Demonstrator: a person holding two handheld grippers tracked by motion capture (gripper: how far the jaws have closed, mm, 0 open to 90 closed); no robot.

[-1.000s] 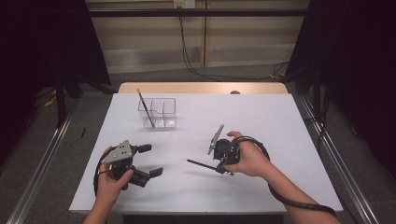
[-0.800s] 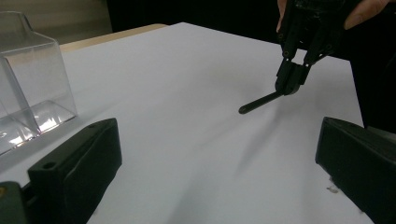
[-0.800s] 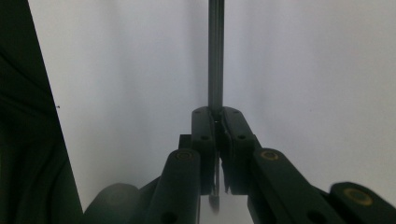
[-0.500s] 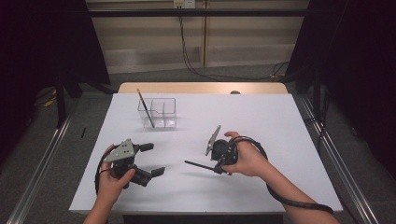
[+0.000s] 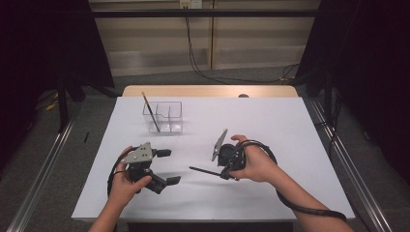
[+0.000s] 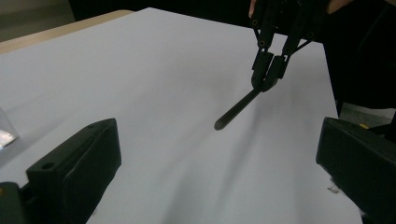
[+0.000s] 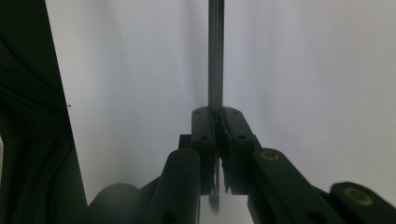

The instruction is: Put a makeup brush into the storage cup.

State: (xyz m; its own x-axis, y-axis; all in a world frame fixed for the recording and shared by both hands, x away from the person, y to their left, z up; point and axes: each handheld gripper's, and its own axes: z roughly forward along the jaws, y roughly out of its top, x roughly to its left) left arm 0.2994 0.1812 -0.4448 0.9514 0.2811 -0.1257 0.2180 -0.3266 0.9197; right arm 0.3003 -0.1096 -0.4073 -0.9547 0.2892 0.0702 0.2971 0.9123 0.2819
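My right gripper (image 5: 221, 173) is shut on a thin dark stick (image 5: 203, 170), which points left, low over the white table (image 5: 270, 125). In the right gripper view the jaws (image 7: 215, 114) pinch the stick (image 7: 215, 56) near its end. From the left gripper view that same stick (image 6: 236, 111) slants down from the right gripper (image 6: 267, 77). My left gripper (image 5: 168, 166) is at the front left, open, with nothing between its wide-set fingers (image 6: 74, 168). It faces the stick's free end.
A clear divided box (image 5: 169, 118) stands at the back left of the table with a thin brush (image 5: 151, 112) leaning in its left compartment. A corner of the box (image 6: 4, 135) shows in the left gripper view. The table's front edge is close behind both hands.
The left gripper has shifted a little to the right, toward the stick. The right gripper and the stick have stayed where they were.
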